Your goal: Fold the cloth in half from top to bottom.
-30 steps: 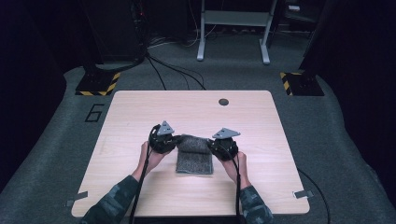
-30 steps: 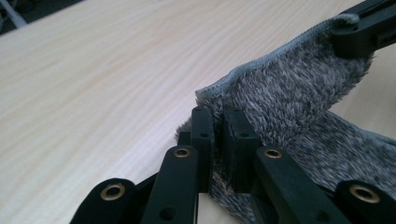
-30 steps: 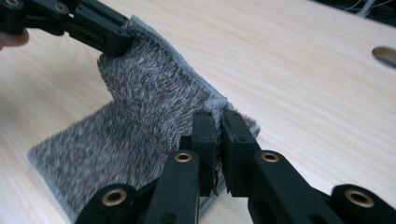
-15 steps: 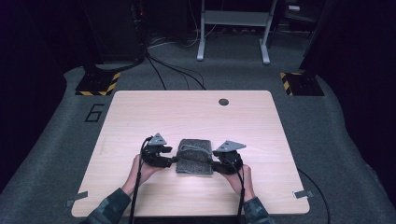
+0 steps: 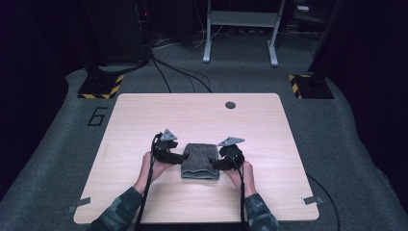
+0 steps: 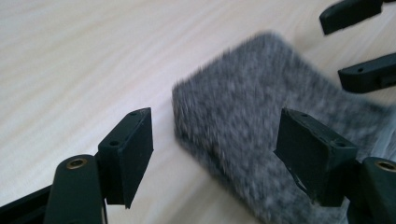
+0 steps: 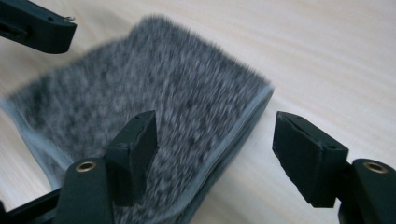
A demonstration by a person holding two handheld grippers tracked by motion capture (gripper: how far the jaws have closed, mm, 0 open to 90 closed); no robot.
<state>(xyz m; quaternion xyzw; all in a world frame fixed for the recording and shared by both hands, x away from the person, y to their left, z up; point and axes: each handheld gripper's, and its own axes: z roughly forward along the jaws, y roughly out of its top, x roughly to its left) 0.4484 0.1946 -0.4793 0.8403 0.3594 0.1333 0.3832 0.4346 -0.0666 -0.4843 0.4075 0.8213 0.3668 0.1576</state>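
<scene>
A grey folded towel (image 5: 200,161) lies flat on the wooden table (image 5: 144,120), near its front middle. My left gripper (image 5: 184,157) sits at the towel's left edge and my right gripper (image 5: 215,163) at its right edge. Both have just been opening their jaws. In the left gripper view the towel (image 6: 252,116) has its corner between the wide-apart jaws of the left gripper (image 6: 219,154), and the pads are off it. The right gripper view shows the towel's hemmed edge (image 7: 154,93) between the jaws of the right gripper (image 7: 219,156), also untouched.
A small dark round cap (image 5: 230,105) sits in the tabletop near the far edge. Behind the table are floor cables, two hazard-striped bases (image 5: 101,86) and a metal stand (image 5: 240,29). The person's forearms come in from the front edge.
Both grippers came toward the person and down with the towel's edge, laying it over into a fold. Their jaws then opened and let the towel go.
</scene>
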